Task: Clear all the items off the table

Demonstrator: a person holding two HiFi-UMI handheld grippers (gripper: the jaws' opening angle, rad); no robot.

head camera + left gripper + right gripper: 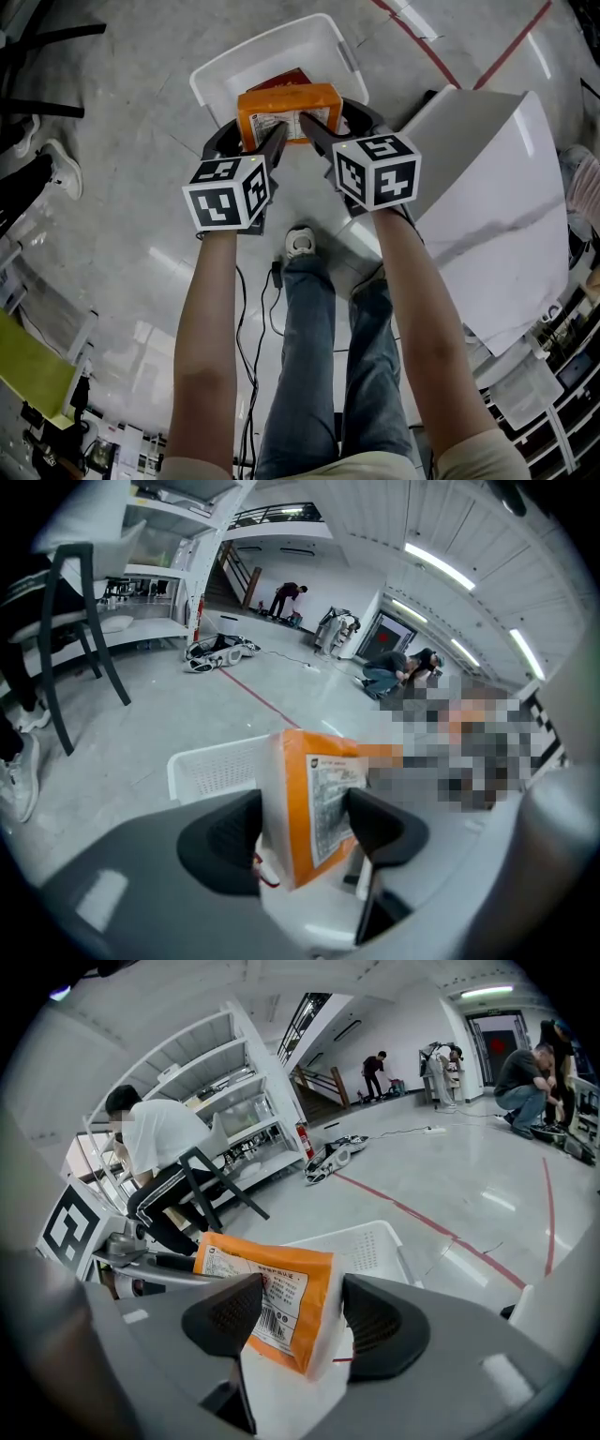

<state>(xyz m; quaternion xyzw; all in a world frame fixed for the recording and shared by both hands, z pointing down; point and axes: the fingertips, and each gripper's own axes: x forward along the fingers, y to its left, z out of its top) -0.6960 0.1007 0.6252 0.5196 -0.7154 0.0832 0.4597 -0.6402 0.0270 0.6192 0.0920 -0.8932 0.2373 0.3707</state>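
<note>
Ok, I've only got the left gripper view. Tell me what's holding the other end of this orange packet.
Observer: The right hand-held gripper is clamped on it; the right gripper view shows the orange packet pinched between its jaws.
Operator: Now look inside the bin for me.
Observer: In the head view the white bin sits on the floor, the packet is held over it, and a red item lies inside.
Operator: Check the table too.
Observer: The white table is at the person's right; no items show on the part in view.
</note>
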